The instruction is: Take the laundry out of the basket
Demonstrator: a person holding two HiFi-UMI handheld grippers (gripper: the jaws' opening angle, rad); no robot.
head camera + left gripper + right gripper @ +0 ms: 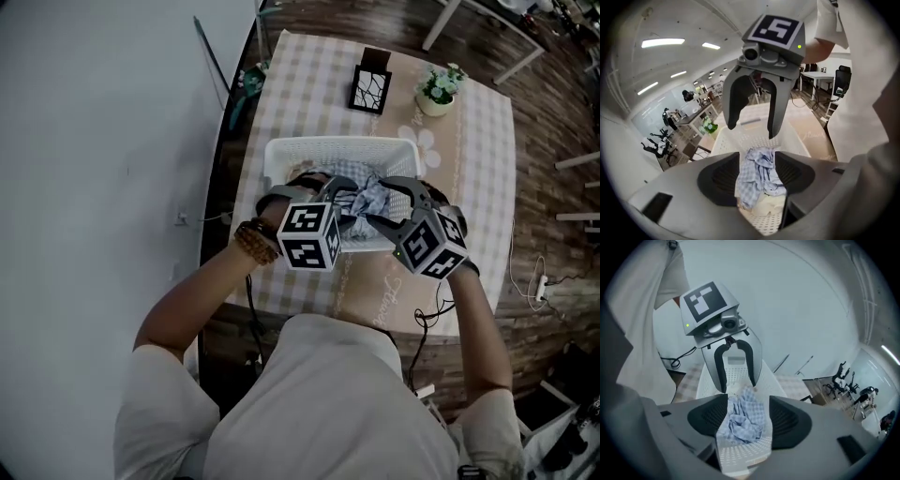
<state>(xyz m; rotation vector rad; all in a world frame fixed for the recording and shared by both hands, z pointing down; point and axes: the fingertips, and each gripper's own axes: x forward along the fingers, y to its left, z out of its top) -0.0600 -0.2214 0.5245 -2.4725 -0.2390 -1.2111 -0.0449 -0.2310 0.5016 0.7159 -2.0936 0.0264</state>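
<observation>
Head view: dim, desaturated, flat even light, no hard shadows; grey wall (94, 141) featureless.
Both gripper views: fisheye, black vignette at corners, straight lines bowed toward edges.
Left gripper view: ceiling strip lights (663, 43) blown out white.
Near foreground soft-focus; checked cloth (759, 173) reasonably sharp.

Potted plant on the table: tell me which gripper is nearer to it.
Right. The right gripper is over the right half of the basket, the side toward the potted plant; the left gripper is over its middle, farther away.
</observation>
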